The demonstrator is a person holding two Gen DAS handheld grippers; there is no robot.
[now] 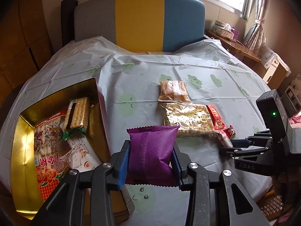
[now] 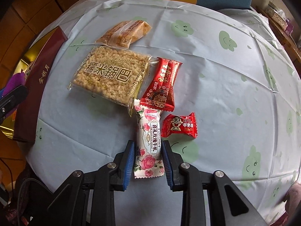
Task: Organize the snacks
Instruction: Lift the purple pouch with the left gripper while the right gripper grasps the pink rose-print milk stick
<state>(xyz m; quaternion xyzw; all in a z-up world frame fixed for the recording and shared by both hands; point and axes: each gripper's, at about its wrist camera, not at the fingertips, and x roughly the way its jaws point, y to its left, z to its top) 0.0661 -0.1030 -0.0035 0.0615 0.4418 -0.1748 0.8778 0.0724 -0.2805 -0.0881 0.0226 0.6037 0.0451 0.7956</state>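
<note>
A: Between the left gripper (image 1: 151, 162) fingers, the purple packet (image 1: 153, 148) is sitting pinched, blue pads pressing both sides, held over the tablecloth (image 1: 207, 71) just beside the gold tin (image 1: 24, 124).

B: And the right gripper (image 2: 148, 162)?

A: Its fingers are straddling the rose nougat bar (image 2: 149, 143), which is lying flat on the cloth. Pads are looking just beside the wrapper; contact I cannot tell, view's too distorted.

B: Risks?

A: The wrapper is slick and thin, so the bar is probably sliding out or crumpling if the jaws are closing too high. The red candy (image 2: 179, 125) and red packet (image 2: 162, 84) are lying near enough to get nudged. On the left, the purple packet is likely catching the tin's wall, since the tin is already holding a cracker pack (image 1: 77, 113).
</note>
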